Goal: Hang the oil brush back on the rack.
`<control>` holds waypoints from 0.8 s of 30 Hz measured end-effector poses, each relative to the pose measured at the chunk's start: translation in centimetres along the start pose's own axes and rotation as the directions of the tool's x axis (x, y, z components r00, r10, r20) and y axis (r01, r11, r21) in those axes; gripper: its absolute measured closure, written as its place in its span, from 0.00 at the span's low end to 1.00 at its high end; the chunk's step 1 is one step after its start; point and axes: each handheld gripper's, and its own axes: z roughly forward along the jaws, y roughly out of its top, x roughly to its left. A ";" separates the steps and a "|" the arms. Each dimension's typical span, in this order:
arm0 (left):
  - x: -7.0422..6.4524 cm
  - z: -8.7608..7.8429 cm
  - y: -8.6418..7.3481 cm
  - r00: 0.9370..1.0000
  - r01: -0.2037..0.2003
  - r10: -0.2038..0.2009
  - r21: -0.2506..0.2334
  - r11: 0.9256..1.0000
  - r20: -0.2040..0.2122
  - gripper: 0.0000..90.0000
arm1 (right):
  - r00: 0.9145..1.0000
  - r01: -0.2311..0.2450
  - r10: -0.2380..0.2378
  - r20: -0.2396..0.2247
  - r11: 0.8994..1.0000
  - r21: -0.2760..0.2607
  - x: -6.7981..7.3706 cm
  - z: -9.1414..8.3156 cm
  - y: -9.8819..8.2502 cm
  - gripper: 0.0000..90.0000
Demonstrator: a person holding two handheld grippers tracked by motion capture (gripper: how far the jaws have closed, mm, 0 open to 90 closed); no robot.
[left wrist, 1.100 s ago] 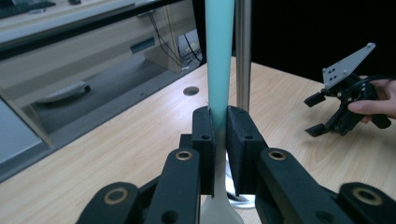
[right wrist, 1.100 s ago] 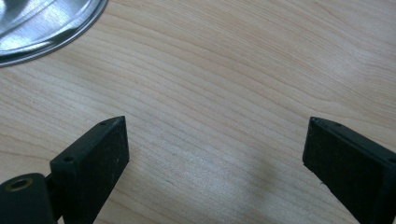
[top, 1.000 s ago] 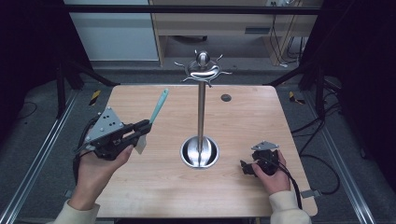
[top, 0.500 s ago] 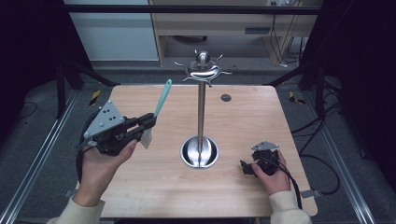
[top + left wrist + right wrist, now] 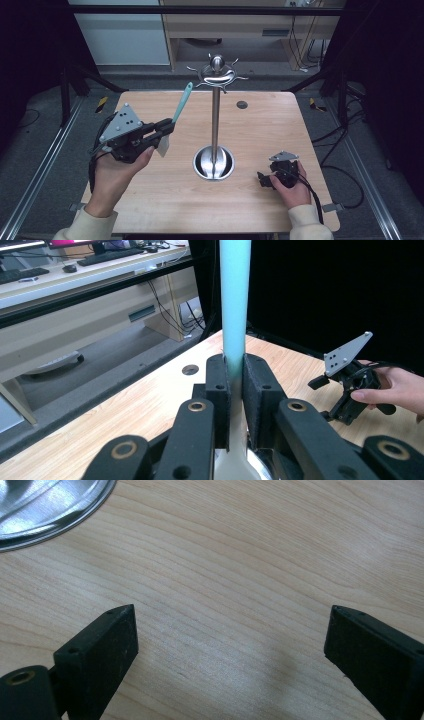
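Left gripper clenches a smooth teal-handled spatula, handle rising between its jaws. Right gripper released above bare woodgrain table.

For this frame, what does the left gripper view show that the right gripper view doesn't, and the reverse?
The left gripper view gives the left gripper shut on the teal spatula handle, the desk beyond the table, and the right gripper in a hand farther off. The right gripper view gives that gripper's own jaws open, nothing between them, and an edge of the metal stand base. Both show the wooden tabletop.
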 end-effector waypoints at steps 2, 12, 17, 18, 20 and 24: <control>0.0 0.1 0.0 1.000 0.006 -0.006 0.000 1.000 0.001 0.91 | 1.000 -0.001 0.001 -0.001 1.000 0.001 0.0 0.0 0.0 0.09; -0.2 0.4 0.2 1.000 -0.002 0.002 0.004 1.000 0.005 0.91 | 1.000 0.002 -0.002 0.001 1.000 0.000 0.0 0.0 0.0 0.09; -0.1 0.9 0.0 1.000 0.005 -0.005 0.013 1.000 0.003 0.91 | 1.000 -0.001 0.001 -0.001 1.000 0.000 0.0 0.0 0.0 0.09; -0.1 0.9 0.0 1.000 0.005 -0.005 0.011 1.000 0.000 0.91 | 1.000 -0.002 0.002 -0.001 1.000 0.000 0.0 0.0 0.0 0.09; -0.1 1.0 0.0 1.000 0.005 -0.005 0.009 1.000 0.002 0.91 | 1.000 -0.002 0.002 -0.001 1.000 0.001 0.0 0.0 0.0 0.09; -0.1 1.3 0.0 1.000 0.010 -0.010 0.014 1.000 0.009 0.91 | 1.000 -0.002 0.002 -0.001 1.000 0.001 0.0 0.0 0.0 0.09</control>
